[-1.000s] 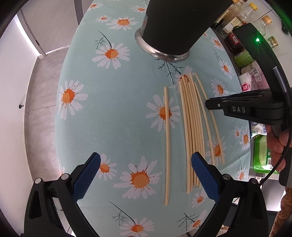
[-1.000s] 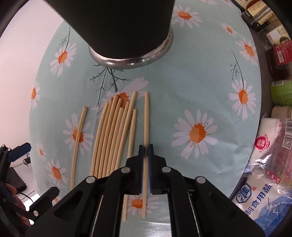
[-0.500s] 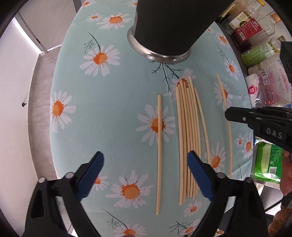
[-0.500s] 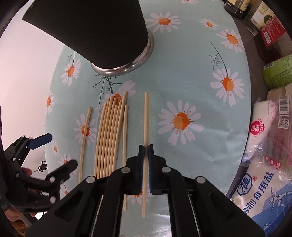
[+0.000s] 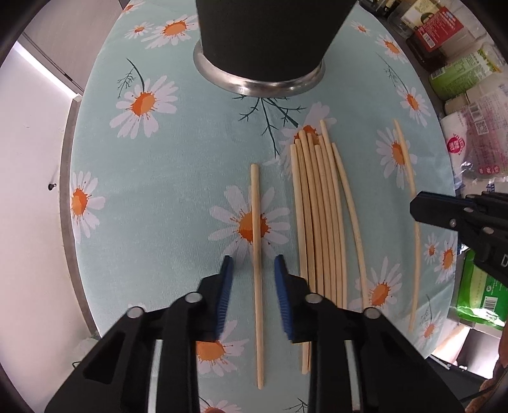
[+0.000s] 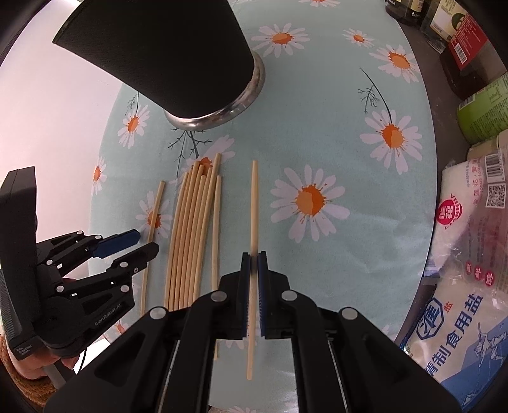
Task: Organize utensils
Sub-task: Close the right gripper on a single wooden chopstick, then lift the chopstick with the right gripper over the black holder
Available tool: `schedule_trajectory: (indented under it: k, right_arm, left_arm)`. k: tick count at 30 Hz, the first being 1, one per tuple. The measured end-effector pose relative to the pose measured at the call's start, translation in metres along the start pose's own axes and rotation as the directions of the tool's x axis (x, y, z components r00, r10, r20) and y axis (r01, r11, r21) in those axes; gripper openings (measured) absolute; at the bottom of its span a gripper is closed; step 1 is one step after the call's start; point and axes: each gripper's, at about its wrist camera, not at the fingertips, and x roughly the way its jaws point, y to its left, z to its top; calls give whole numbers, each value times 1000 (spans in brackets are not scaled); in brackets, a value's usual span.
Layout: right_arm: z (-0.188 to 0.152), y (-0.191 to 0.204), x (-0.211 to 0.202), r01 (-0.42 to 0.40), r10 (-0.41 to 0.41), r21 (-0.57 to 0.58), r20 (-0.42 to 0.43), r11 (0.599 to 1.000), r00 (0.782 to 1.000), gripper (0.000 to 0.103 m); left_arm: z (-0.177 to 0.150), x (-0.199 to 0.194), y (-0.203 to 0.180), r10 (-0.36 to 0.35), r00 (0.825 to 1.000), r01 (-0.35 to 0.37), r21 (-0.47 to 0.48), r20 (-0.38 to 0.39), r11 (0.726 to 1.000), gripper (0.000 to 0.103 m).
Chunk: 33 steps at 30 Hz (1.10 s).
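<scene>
Left gripper (image 5: 253,265) closing around a lone chopstick (image 5: 256,222) on the daisy tablecloth (image 5: 165,178), pads not yet touching. Right gripper (image 6: 253,254) clamped on another chopstick (image 6: 254,203), beside the chopstick bundle (image 6: 193,228).

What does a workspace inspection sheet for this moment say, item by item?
Surface: daisy-print tablecloth, pale blue.
Job's things: black holder with metal base ring stands at the far end; bundle of chopsticks lies on the cloth; single chopstick lies apart beside the bundle; another chopstick is clamped.
Clutter: salt bags, bottles and jars at the table's edge.
Grippers: left gripper closing, jaws either side of the single chopstick, pads not yet on it; right gripper shut on its chopstick.
Cables: thin black lead below the left gripper.
Surroundings: grey floor, white wall.
</scene>
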Motion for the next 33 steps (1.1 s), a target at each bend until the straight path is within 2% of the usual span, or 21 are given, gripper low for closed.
schedule_trajectory:
  k: [4, 5, 14, 22, 25, 29, 32, 33]
  right_arm:
    - [-1, -13, -4, -15, 15, -4, 1, 1000, 1000, 6]
    - [-1, -15, -4, -20, 20, -1, 2, 1000, 1000, 6]
    - [-5, -4, -10, -41, 41, -19, 1, 999, 999, 6]
    - [-16, 0, -20, -73, 74, -38, 23, 997, 997, 6]
    - [-22, 6, -32, -74, 78, -64, 62, 995, 995, 6]
    - [-32, 13, -55, -94, 109, -101, 152, 990, 982, 6]
    - [-39, 20, -69, -144, 166, -115, 211, 983, 963, 6]
    - [-43, 23, -75, -159, 185, -126, 230, 979, 955, 6]
  left_arm:
    - [2, 0, -1, 16, 1000, -16, -12, 5, 1000, 5]
    - [2, 1, -2, 10, 1000, -10, -18, 6, 1000, 4]
    - [0, -1, -13, 2, 1000, -1, -20, 22, 1000, 4]
    - [-15, -32, -19, -11, 996, 14, -40, 90, 999, 4]
    - [-27, -51, -18, -19, 988, 29, -60, 155, 998, 4]
    - [-42, -75, -17, -54, 966, 76, -80, 252, 994, 4]
    - [-51, -95, -13, -86, 941, 125, -98, 328, 987, 4]
    - [-54, -106, -12, -104, 924, 149, -98, 368, 984, 4]
